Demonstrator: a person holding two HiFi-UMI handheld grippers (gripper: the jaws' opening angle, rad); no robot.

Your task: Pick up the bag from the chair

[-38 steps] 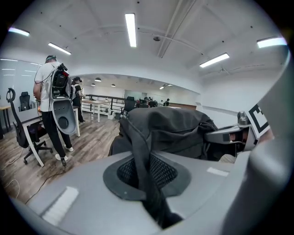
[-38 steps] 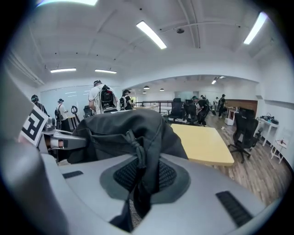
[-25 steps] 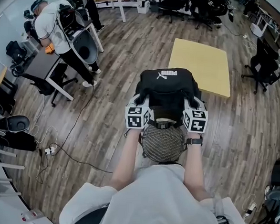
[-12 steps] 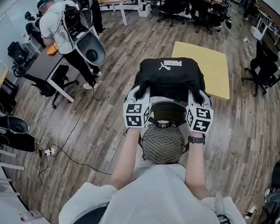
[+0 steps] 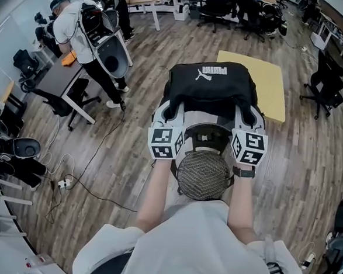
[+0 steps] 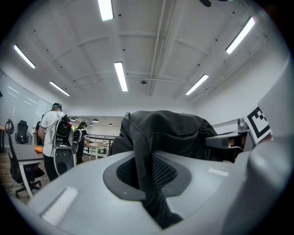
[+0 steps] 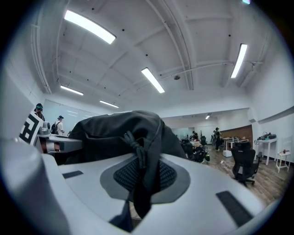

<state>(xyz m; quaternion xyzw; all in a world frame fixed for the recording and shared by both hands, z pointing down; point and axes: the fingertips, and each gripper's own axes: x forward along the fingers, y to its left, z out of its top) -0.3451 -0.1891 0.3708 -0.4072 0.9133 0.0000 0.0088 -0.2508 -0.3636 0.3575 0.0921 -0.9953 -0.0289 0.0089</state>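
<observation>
A black bag (image 5: 210,86) with a white logo hangs lifted above the round grey mesh chair (image 5: 203,175). My left gripper (image 5: 172,113) is shut on the bag's left edge, and my right gripper (image 5: 243,116) is shut on its right edge. In the left gripper view a strip of the black bag (image 6: 149,183) runs pinched between the jaws of the left gripper (image 6: 147,158). In the right gripper view a fold of the bag (image 7: 119,133) with a knotted cord is pinched in the right gripper (image 7: 143,163). Both grippers point level.
A yellow table (image 5: 272,82) stands just beyond the bag. A person with a backpack (image 5: 85,28) bends at a desk (image 5: 64,85) on the left. Black office chairs (image 5: 325,80) stand at the right, and cables (image 5: 69,182) lie on the wooden floor.
Both grippers have risen together with the bag, which now sits higher and larger in the head view, farther off the chair.
</observation>
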